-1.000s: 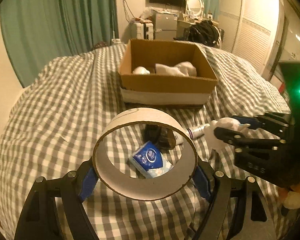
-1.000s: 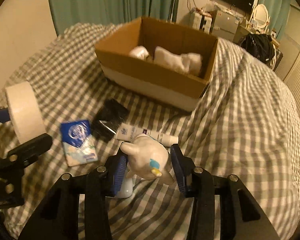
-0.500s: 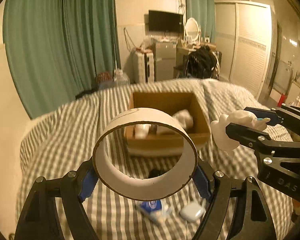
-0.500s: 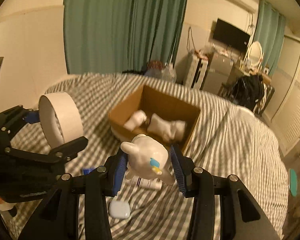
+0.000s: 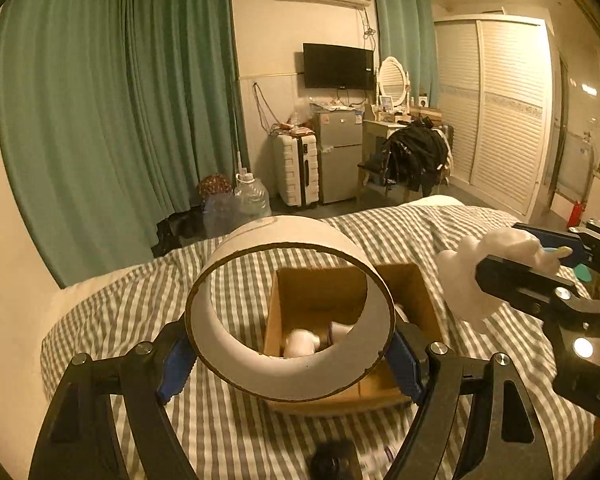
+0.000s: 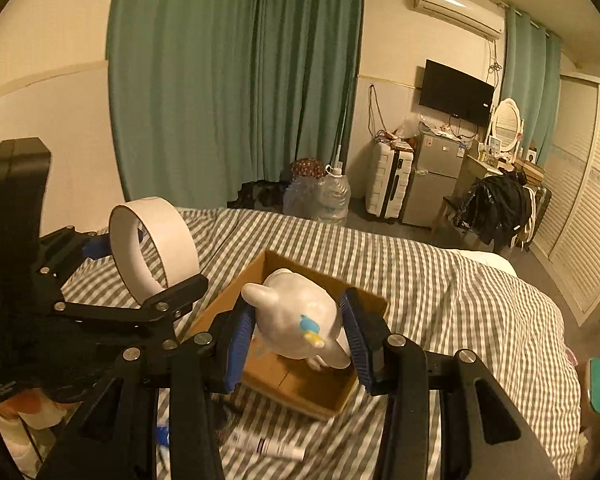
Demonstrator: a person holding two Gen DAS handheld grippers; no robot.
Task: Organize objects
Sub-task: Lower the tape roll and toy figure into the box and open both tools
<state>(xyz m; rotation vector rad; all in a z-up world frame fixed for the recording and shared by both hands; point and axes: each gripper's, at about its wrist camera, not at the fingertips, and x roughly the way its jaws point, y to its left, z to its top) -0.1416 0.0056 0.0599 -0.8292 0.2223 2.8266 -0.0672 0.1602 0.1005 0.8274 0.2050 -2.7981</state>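
1. Across the lower half of both views spreads a bed (image 5: 236, 432) under a soft, rumpled grey-and-white checked cloth cover.
2. On the bed stands an open, rectangular brown corrugated cardboard box (image 6: 300, 384) with matte, straight walls; pale rounded items lie inside it, too blurred to name.
3. Above the box's near-left side, the left gripper (image 5: 290, 356), black angular arms with blue ribbed pads, is pinching a wide white cardboard ring with a brown raw edge (image 5: 288, 304). The pads press on the ring's outer wall at both sides; the ring stands on edge, and the box shows through its hollow.
4. Over the box, the right gripper (image 6: 298, 334) is clamped on a glossy white rounded animal-shaped figure with stubby ears and a small blue-and-yellow mark (image 6: 296, 316). The blue pads squeeze its smooth flanks, and it is clear of the bed.
5. On the checked cover nearer than the box lies a slim white plastic tube with dark print (image 6: 272, 446), flat on its side.
6. Beside the tube, a small dark object (image 5: 332, 460) sits on the bed, too blurred to tell its make.
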